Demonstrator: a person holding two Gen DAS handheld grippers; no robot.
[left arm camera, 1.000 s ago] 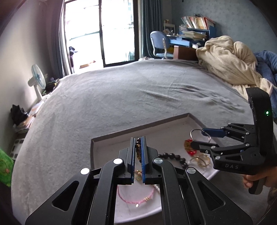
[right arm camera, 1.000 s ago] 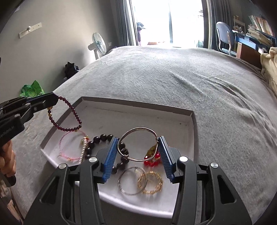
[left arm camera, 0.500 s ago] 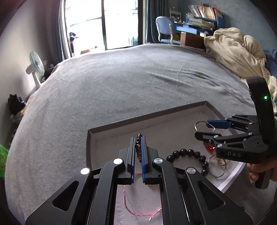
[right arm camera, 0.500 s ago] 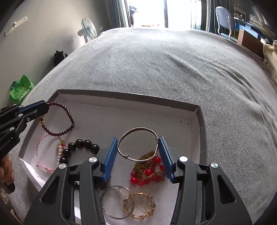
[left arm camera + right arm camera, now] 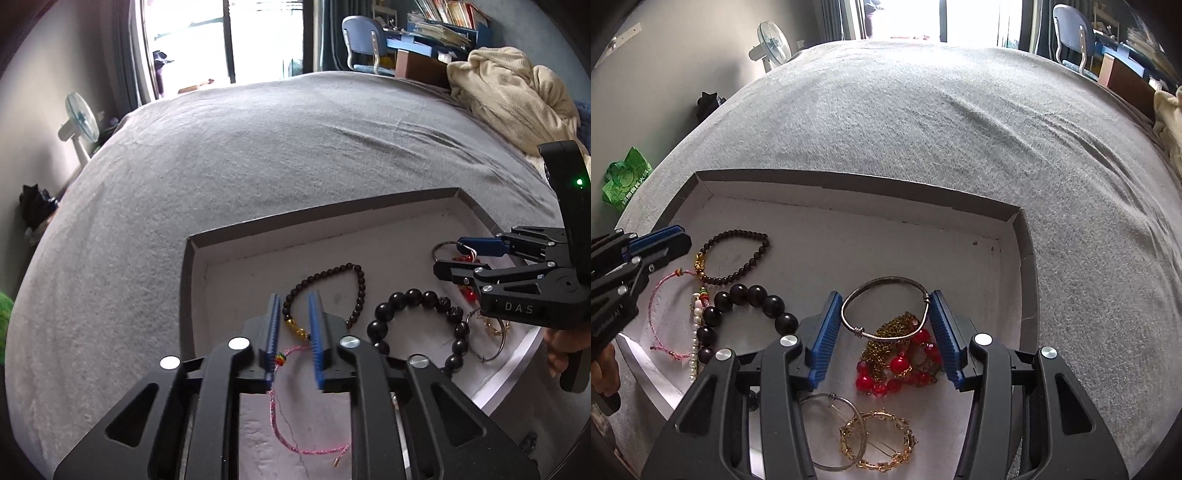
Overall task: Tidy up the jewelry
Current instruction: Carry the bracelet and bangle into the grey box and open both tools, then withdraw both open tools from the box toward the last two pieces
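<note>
jewelry in tray (image 5: pixel 1027 254): two beaded bracelets, two gold pieces, three bangles

right claw (image 5: pixel 884 332) gripping silver bangle (image 5: pixel 886 308), over tray (image 5: pixel 849 184)

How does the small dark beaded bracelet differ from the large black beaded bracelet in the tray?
The small dark beaded bracelet has many tiny beads plus a gold charm; the large black beaded bracelet has fewer, much bigger glossy beads and no visible charm. The small one lies as a full open loop, wholly visible; the large one is partly hidden behind the right tool. Both lie flat in the tray.
</note>
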